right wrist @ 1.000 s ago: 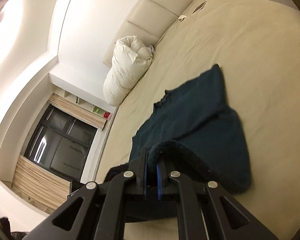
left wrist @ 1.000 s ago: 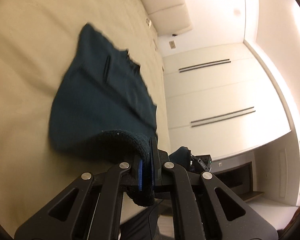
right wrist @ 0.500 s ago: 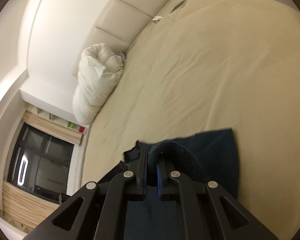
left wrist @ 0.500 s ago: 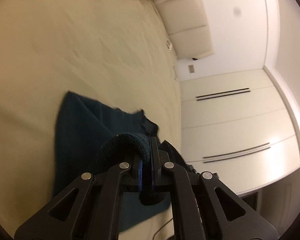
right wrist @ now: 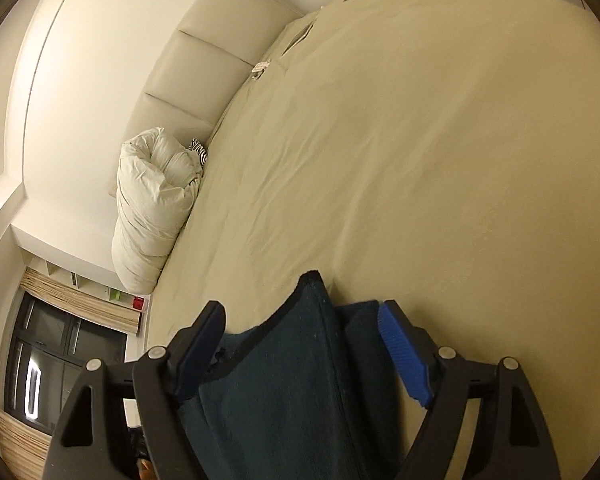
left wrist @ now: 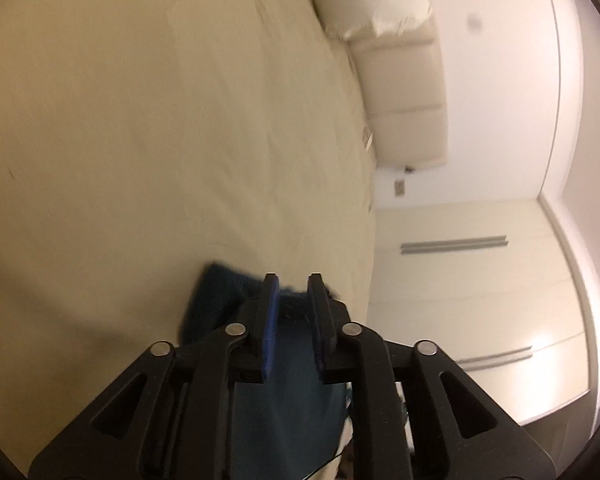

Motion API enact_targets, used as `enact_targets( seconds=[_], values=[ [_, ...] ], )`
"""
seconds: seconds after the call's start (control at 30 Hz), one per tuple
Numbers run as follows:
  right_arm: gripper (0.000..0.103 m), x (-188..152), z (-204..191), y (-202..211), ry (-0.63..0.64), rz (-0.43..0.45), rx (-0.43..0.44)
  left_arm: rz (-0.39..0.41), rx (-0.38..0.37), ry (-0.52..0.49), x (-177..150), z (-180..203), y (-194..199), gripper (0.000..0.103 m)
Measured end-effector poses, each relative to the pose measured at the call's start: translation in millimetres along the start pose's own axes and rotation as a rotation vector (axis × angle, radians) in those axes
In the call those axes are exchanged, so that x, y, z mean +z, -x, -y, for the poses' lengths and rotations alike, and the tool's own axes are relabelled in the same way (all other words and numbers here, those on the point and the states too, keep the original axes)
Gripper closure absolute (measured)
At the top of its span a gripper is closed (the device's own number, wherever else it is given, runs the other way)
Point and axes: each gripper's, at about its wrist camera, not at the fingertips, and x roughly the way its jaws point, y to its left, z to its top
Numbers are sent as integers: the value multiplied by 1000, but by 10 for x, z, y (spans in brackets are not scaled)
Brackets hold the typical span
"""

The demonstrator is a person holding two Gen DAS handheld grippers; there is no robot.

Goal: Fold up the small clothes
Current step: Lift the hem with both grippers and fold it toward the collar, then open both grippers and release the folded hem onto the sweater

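A dark teal garment (right wrist: 296, 368) lies folded on the beige bed (right wrist: 420, 140), near its front edge. My right gripper (right wrist: 302, 312) is wide open above it, with a raised fold of cloth standing between the fingers and not gripped. In the left wrist view my left gripper (left wrist: 293, 284) is open by a narrow gap, and the same garment (left wrist: 276, 392) lies just below and behind its fingers. The blue pads (left wrist: 269, 332) hold nothing.
A rolled white duvet (right wrist: 156, 204) lies against the padded headboard (right wrist: 204, 56) at the far end of the bed. White wardrobe doors (left wrist: 460, 280) stand beside the bed. A dark window with blinds (right wrist: 52, 352) is at the left.
Both grippers have let go of the garment's edge and opened. The garment has been carried over and now lies folded at the near edge of the bed.
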Motion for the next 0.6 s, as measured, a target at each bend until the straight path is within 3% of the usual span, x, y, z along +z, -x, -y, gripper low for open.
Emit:
enact_targets(
  seconds=[0.07, 0.13, 0.27, 0.37, 0.43, 0.53, 0.6],
  values=[
    [22, -65, -75, 103, 29, 13, 6, 45, 8, -14, 60, 81, 169, 57],
    [22, -150, -211, 148, 84, 6, 26, 67, 33, -101, 19, 258, 258, 36],
    [22, -334, -487, 91, 223, 0, -49, 12, 58, -203, -198, 443, 157, 36],
    [22, -452, -613, 86, 292, -7, -83, -26, 140, -290, -420, 469, 15, 36],
    [22, -482, -640, 168, 309, 9, -83, -61, 188, -347, -603, 450, -69, 36],
    [22, -488, -592, 325, 309, 57, -108, -60, 324, -430, -902, 320, -16, 36],
    [22, -428, -491, 436, 266, 98, -119, -69, 348, -437, -1013, 224, 22, 36]
  ],
)
